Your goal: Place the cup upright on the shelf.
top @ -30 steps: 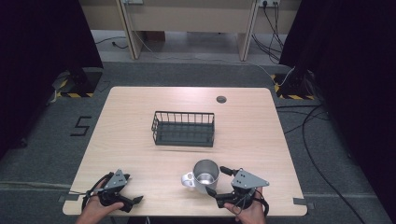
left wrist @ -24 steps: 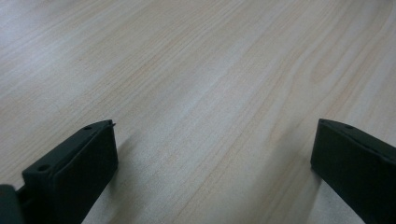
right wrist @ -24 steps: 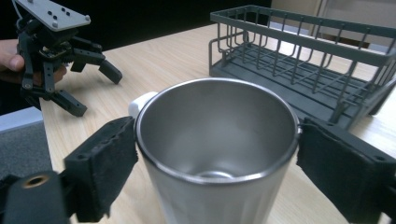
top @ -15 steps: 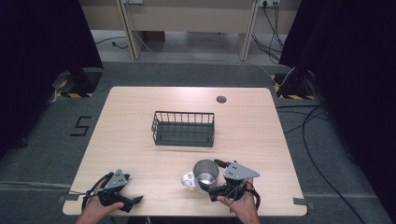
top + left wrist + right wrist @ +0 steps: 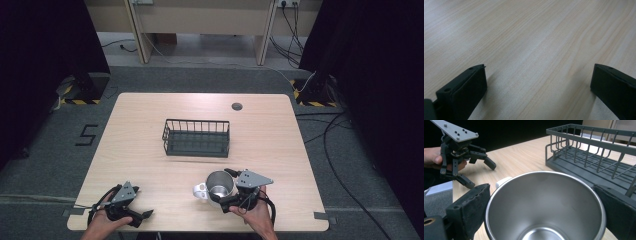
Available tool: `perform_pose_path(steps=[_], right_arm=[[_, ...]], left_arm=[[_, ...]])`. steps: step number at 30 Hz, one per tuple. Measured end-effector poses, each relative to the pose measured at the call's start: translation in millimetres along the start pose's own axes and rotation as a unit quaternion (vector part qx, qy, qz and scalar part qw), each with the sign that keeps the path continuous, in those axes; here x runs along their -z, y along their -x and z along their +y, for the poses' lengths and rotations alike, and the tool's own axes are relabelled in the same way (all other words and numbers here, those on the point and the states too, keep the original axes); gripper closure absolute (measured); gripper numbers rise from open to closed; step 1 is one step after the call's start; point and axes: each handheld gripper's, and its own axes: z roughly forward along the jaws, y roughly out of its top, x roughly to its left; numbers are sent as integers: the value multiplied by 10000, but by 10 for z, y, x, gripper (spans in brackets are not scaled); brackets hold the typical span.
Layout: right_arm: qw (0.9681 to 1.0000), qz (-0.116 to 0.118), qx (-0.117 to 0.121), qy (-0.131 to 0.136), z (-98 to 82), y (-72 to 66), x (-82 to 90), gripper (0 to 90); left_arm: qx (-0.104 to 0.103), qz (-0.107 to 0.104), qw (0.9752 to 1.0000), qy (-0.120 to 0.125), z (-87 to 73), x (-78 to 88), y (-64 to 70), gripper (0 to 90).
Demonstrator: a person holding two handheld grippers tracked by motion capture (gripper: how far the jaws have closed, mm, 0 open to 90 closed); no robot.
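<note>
At the lower left of the high view, the left tongs [image 5: 136, 216] rest low in the person's left hand [image 5: 102, 222], jaws spread wide apart. At lower centre-right, the right tongs [image 5: 225, 191], held by the right hand [image 5: 255, 215], stand with jaws parted.

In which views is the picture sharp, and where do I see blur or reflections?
High view: evenly lit, sharp table. Left gripper view: soft shadows beside both jaws on the wood. Right gripper view: steel cup close, showing soft reflections inside; wire basket slightly soft behind.
</note>
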Motion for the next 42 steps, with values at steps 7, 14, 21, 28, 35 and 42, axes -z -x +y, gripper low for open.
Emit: perform_pose_path(steps=[7,14,21,28,35,42], right_arm=[[9998,-192,-6,55,-1,-43,-40,49],[9995,-274,-84,113,-10,-61,-93,47],[9990,-378,-133,215,-25,-81,-115,52],[9973,-613,-216,352,-40,-128,-134,58],[9962,-616,-299,533,6,-156,-123,60],[9961,-702,-182,503,145,-163,-103,61]], left_arm=[[3,-1,10000,2,0,0,0,0],[-1,0,10000,-1,0,0,0,0],[1,1,10000,0,0,0,0,0],[2,0,10000,2,0,0,0,0],[2,0,10000,2,0,0,0,0],[2,1,10000,3,0,0,0,0]])
